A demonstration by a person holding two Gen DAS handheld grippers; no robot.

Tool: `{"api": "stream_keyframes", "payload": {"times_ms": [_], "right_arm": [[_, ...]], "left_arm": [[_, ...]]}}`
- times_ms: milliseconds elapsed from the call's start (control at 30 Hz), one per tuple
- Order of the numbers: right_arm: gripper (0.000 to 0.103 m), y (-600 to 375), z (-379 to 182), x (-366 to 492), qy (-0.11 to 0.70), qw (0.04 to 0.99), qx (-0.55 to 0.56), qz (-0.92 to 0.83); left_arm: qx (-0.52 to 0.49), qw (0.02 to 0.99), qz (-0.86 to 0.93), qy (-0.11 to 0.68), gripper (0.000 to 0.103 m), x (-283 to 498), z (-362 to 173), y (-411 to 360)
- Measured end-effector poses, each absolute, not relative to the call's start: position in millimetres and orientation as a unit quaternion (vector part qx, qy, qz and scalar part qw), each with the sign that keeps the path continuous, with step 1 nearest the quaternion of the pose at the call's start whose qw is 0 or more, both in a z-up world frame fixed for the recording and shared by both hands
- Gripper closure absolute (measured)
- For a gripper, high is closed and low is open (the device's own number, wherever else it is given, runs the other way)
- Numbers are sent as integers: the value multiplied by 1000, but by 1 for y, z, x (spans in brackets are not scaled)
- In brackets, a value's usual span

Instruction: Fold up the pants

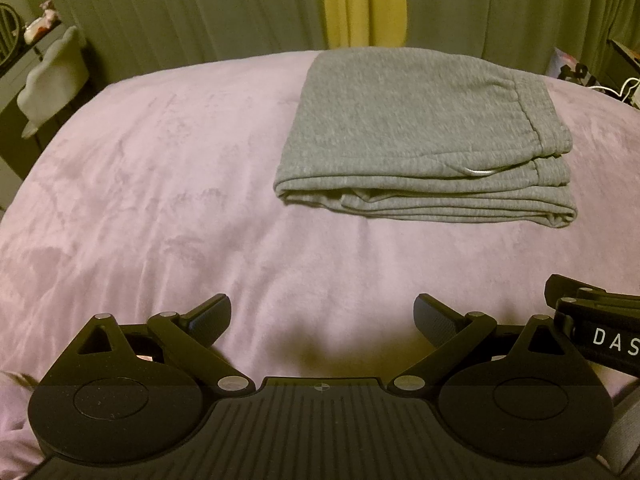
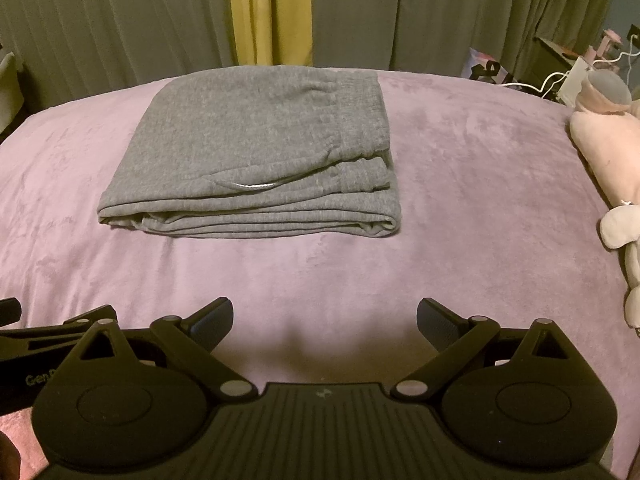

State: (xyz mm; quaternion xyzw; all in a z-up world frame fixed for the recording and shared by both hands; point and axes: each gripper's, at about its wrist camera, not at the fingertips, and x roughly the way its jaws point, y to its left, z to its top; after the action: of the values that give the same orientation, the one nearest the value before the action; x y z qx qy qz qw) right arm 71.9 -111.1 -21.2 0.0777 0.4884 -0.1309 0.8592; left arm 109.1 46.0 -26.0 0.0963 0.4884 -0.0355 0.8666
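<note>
Grey pants (image 1: pixel 420 132) lie folded into a thick rectangle on the pink-purple bedcover (image 1: pixel 160 180), toward the far side of the bed. The right wrist view shows the same pants (image 2: pixel 256 152) with stacked layers along the near edge and a pale drawstring tip poking out. My left gripper (image 1: pixel 323 318) is open and empty, well short of the pants. My right gripper (image 2: pixel 325 322) is also open and empty, a stretch of bare cover between it and the fold. Part of the right gripper's body (image 1: pixel 600 332) shows beside the left one.
Grey-green curtains (image 2: pixel 420 12) with a yellow strip hang behind the bed. A pink plush toy (image 2: pixel 608 140) and a grey one (image 2: pixel 624 232) lie at the bed's right edge. A side table with cables (image 2: pixel 568 68) stands beyond; a white chair (image 1: pixel 52 80) stands left.
</note>
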Motion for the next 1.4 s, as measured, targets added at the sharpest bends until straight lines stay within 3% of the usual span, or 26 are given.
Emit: {"api": "stream_keyframes", "payload": {"times_ms": [1400], "right_arm": [[5,-110,-25,71,489,857,82,-139]], "left_arm": [[96,864,-41,492,2,110,-32,47]]}}
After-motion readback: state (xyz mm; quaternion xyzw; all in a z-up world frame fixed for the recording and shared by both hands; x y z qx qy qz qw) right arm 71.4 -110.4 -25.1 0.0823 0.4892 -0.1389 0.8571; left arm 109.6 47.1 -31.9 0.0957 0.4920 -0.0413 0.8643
